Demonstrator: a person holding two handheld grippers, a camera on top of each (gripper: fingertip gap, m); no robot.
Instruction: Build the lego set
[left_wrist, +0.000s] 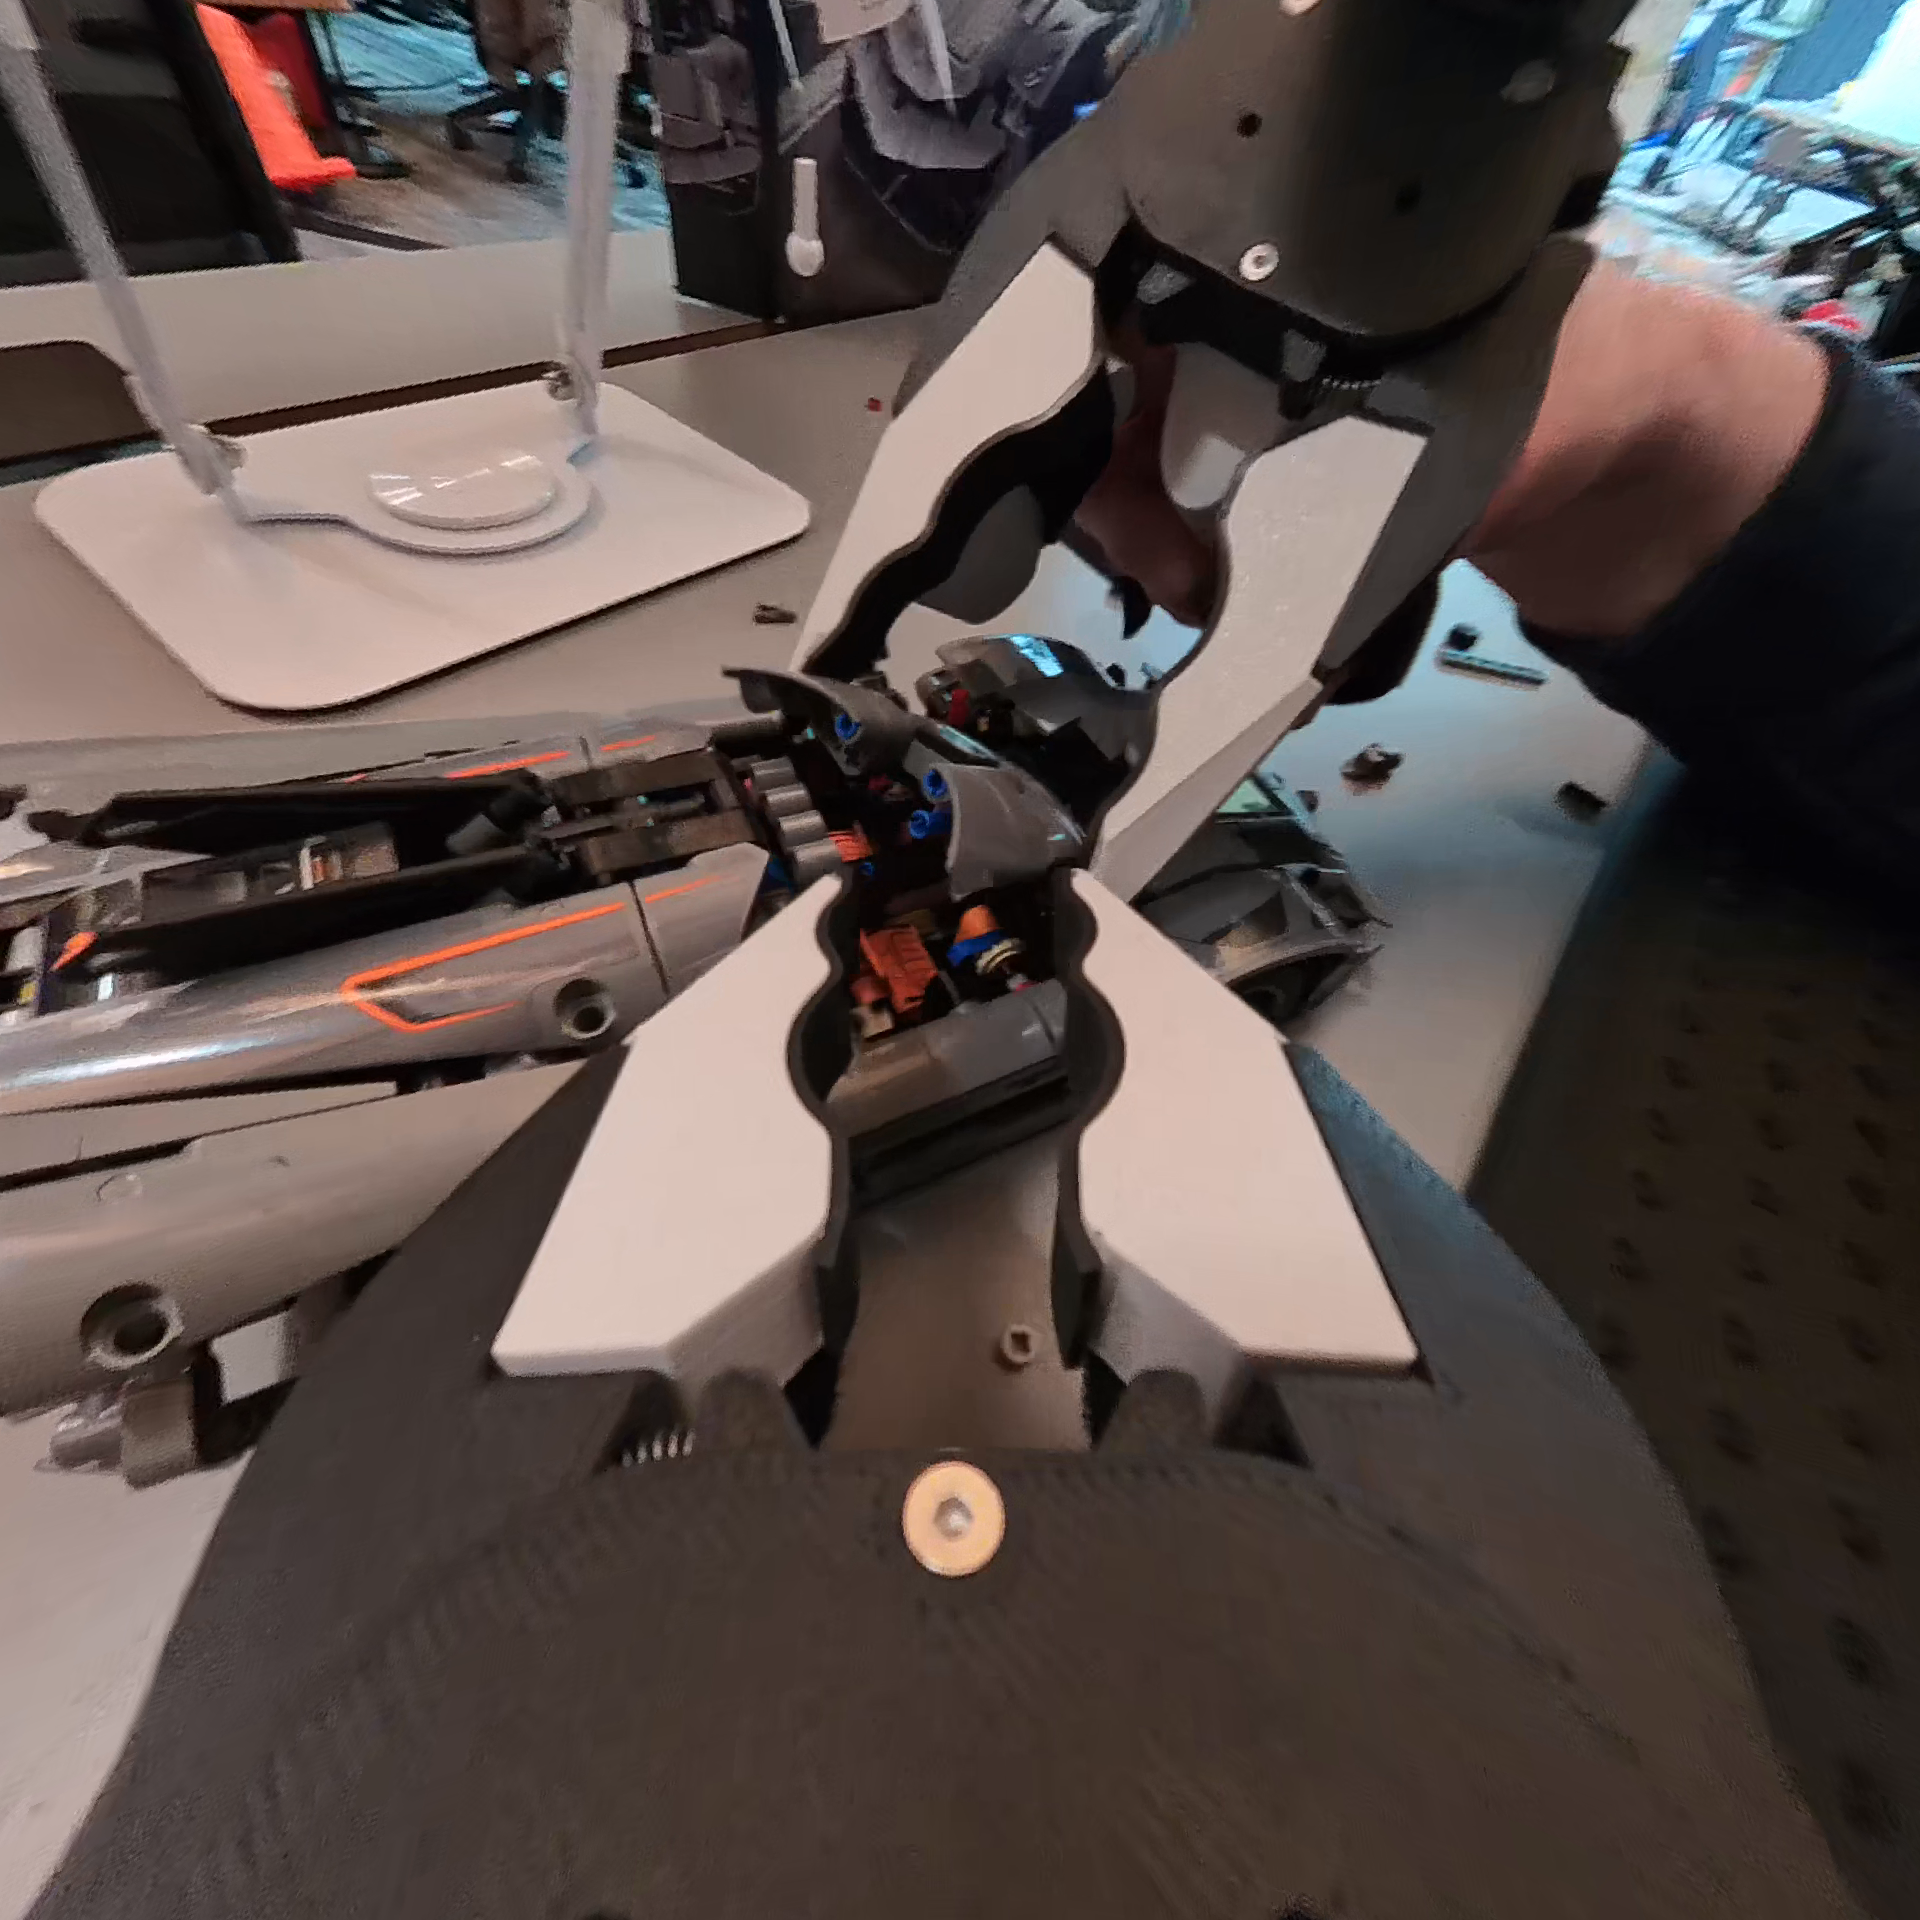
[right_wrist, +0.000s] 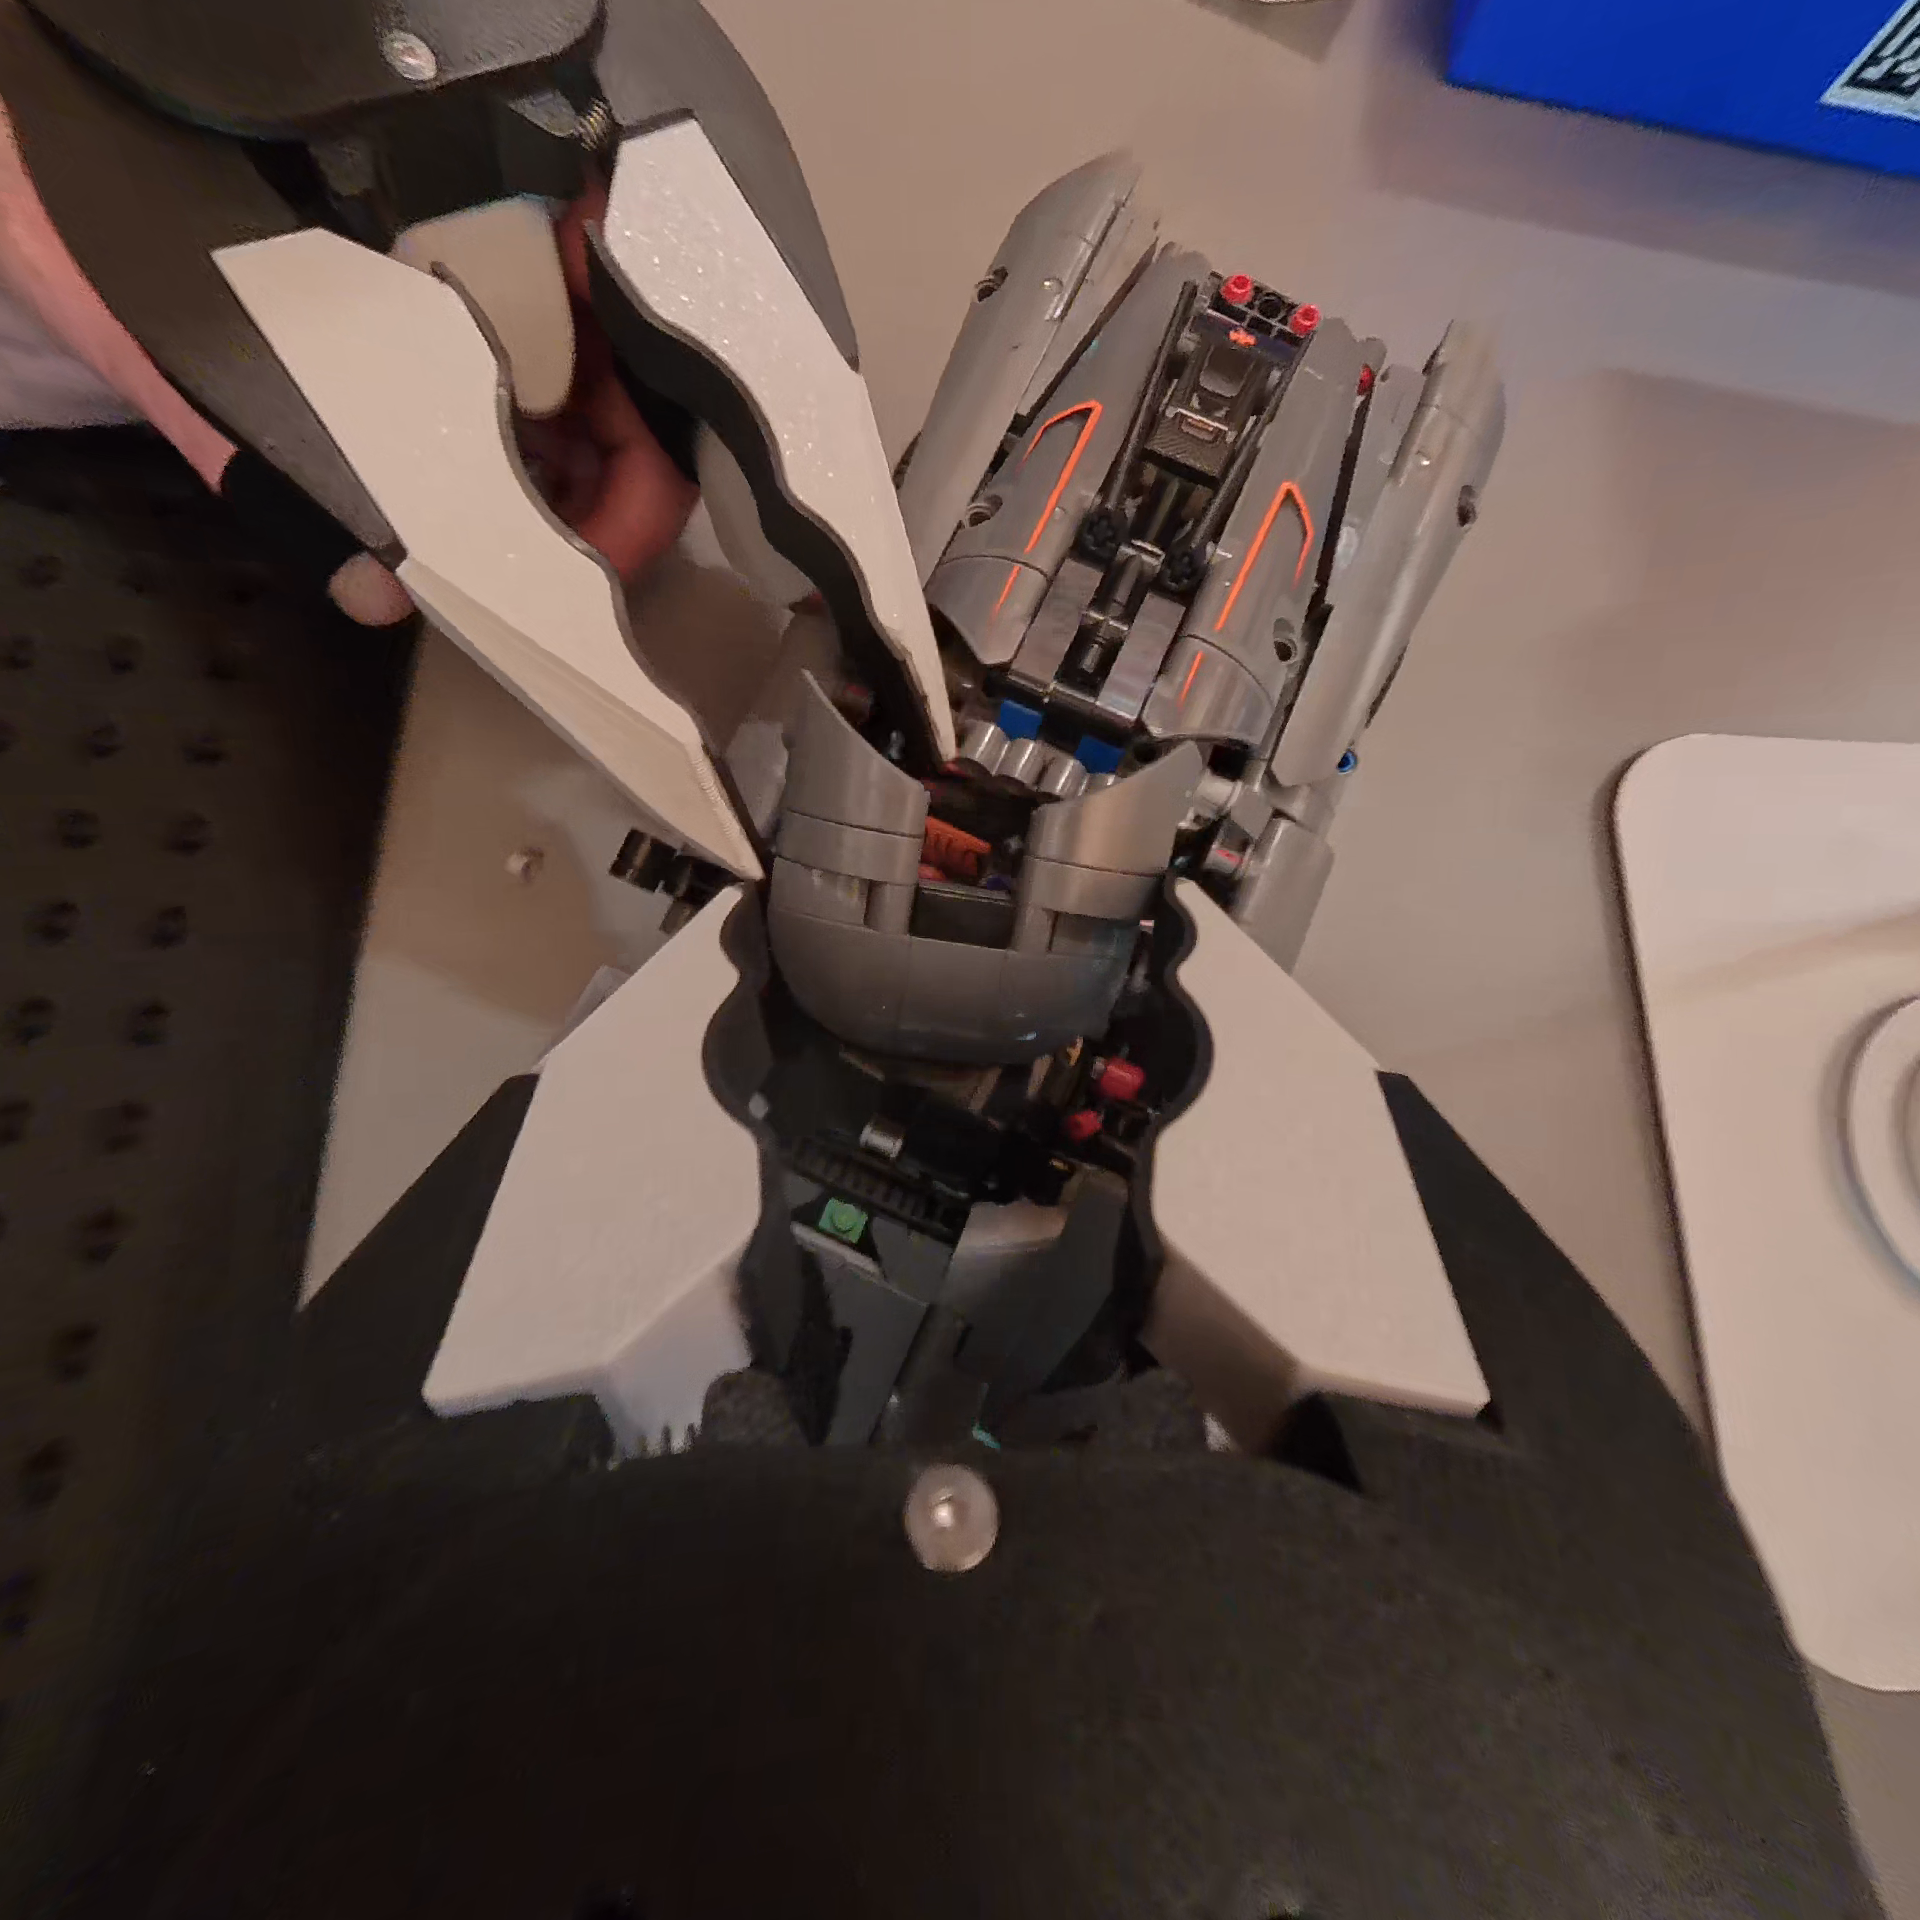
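Observation:
A grey lego car (right_wrist: 1143, 540) with orange lines lies on the table; it also shows in the left wrist view (left_wrist: 416, 966). My right gripper (right_wrist: 961, 904) is closed across the car's body at the cockpit, one finger on each side. It shows from the upper right in the left wrist view (left_wrist: 966, 769). My left gripper (left_wrist: 956, 888) reaches into the cockpit from the side. It is closed on a curved grey cockpit panel (right_wrist: 842, 790), one finger inside and one outside. The orange seats (left_wrist: 899, 966) show between its fingers.
A white stand base (left_wrist: 416, 551) sits on the table beyond the car, also at the right in the right wrist view (right_wrist: 1766, 1143). A blue box (right_wrist: 1683, 83) lies at the far edge. Small loose pieces (left_wrist: 1486, 665) lie near a dark dotted mat (left_wrist: 1714, 1247). A person's hand (left_wrist: 1662, 468) holds the right gripper. The tips of both grippers are at nearly the same place. From the right gripper's tips to the white stand base (left_wrist: 416, 551) is close to 20 cm.

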